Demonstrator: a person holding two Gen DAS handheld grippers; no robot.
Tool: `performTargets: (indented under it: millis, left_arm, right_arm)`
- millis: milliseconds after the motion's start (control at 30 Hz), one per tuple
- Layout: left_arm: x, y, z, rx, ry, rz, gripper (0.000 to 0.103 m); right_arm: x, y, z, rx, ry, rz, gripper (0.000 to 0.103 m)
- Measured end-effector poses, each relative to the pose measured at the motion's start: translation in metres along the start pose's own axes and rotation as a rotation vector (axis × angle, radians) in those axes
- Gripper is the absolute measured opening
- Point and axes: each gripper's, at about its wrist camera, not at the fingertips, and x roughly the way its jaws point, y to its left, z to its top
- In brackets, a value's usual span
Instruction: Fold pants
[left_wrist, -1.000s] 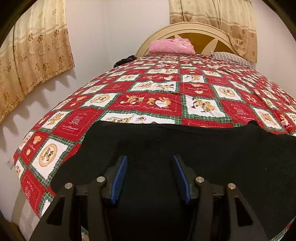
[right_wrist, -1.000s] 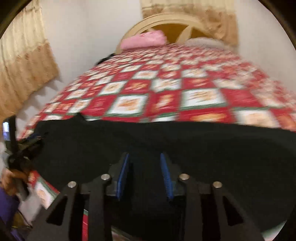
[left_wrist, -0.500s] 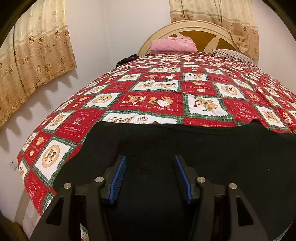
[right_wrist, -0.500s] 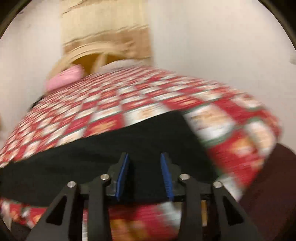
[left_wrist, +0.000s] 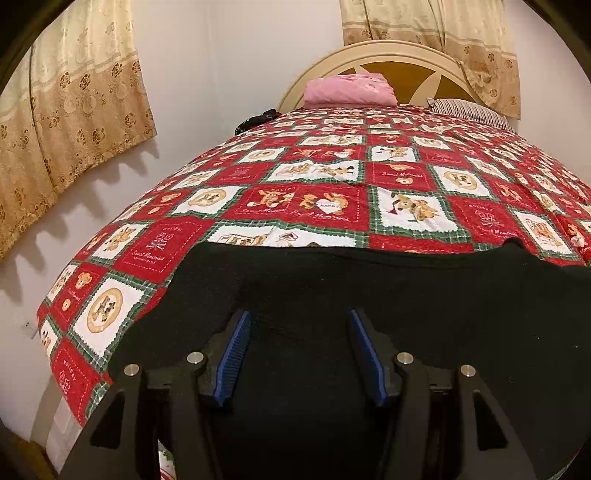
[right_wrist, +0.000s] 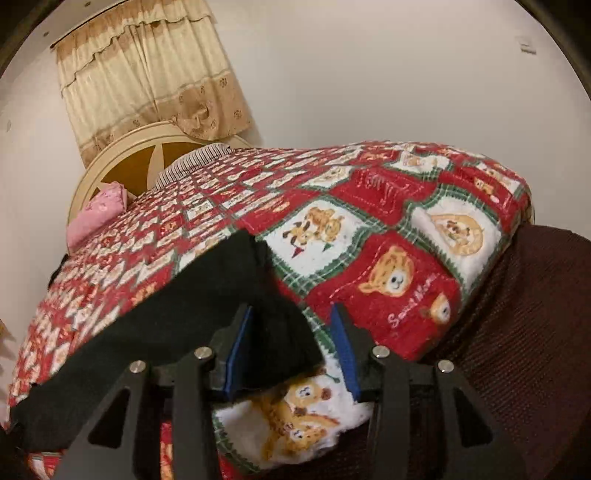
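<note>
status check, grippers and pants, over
Left gripper open over black pants. Right gripper open at the pants' end. Pants flat on quilt, ungrasped. Nothing in the way.

pants (left_wrist: 369, 295) on quilt (left_wrist: 317, 206), pillows (left_wrist: 349, 90) behind at headboard (left_wrist: 406, 59)

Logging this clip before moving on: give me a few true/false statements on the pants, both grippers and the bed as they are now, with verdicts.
1. The black pants lie spread on the quilt. True.
2. The left gripper is clamped on fabric. False: its jaws are open above the pants.
3. The right gripper is at an end corner of the pants. True.
4. The pink pillow lies on the pants. False: it is by the headboard.
</note>
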Motion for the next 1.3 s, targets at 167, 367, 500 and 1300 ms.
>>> performTargets:
  millis: [167, 367, 500, 1300]
  left_arm:
    - [0.0, 0.0, 0.0, 0.0, 0.0, 0.001, 0.058]
    - [0.0, 0.0, 0.0, 0.0, 0.0, 0.0, 0.058]
    - [0.0, 0.002, 0.001, -0.007, 0.0, -0.008, 0.058]
    - [-0.001, 0.006, 0.001, -0.036, -0.008, -0.045, 0.058]
  right_arm:
    - [0.002, 0.01, 0.001, -0.058, 0.033, -0.001, 0.028]
    - [0.004, 0.02, -0.004, -0.138, 0.049, -0.017, 0.016]
    - [-0.017, 0.032, 0.008, -0.092, 0.01, 0.031, 0.016]
    - [-0.027, 0.36, -0.205, -0.944, 0.114, 0.498, 0.027]
